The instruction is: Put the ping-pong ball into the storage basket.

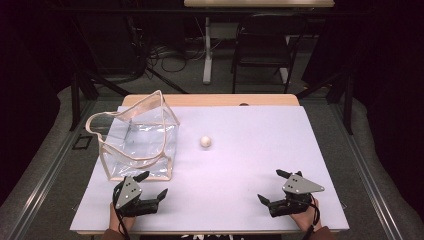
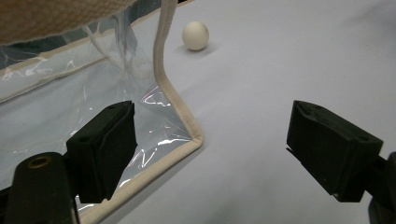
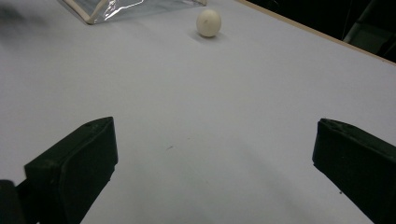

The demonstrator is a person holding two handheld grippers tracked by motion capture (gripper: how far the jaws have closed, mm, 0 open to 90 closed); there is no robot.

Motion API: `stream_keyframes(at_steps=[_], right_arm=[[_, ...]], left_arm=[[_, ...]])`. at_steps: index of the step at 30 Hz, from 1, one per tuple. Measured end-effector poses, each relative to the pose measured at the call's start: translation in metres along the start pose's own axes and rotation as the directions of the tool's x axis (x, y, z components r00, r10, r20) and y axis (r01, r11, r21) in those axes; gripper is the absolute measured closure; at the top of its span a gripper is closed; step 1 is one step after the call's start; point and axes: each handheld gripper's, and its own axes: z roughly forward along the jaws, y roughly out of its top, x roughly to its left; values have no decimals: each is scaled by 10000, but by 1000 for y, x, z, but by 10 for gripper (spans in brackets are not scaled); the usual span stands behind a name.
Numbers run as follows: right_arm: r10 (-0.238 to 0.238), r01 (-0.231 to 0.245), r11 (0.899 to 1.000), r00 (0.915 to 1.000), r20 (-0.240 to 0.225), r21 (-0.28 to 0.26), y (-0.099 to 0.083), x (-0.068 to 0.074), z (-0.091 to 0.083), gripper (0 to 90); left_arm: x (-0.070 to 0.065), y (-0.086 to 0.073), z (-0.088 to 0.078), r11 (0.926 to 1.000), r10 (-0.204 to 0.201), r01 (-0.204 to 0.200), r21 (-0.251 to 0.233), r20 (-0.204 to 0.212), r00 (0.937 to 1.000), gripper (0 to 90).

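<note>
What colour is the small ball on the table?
Cream-white, the ball shows best in the left gripper view.

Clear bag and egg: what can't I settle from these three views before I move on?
- Clear bag: its inside cannot be read in the high view, where glare and creases cover the plastic; cut off by the top edge in the right gripper view.
- Egg: too small in the high view to tell real from fake; surface detail soft in the left gripper view.
- Dark mark on the table's far edge: too small to identify.
</note>
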Motion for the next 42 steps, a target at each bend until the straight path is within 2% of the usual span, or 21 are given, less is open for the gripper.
stream_keyframes(at_steps=[9, 17, 30, 42], right_arm=[[20, -19, 9999, 10000, -81, 137, -1, 0, 1, 0], [8, -6, 9999, 9999, -120, 146, 0, -1, 3, 0], [86, -82, 9997, 9998, -162, 211, 8, -4, 7, 0], [-161, 178, 9991, 9989, -435, 373, 24, -4, 20, 0]], left_arm=[[0, 1, 2, 9999, 23, -25, 114, 144, 9999, 161], [0, 0, 2, 9999, 9, -10, 134, 76, 10000, 161], [2, 0, 5, 9996, 20, -20, 268, 4, 10000, 161], [0, 0, 6, 9996, 111, -111, 241, 4, 9999, 161]])
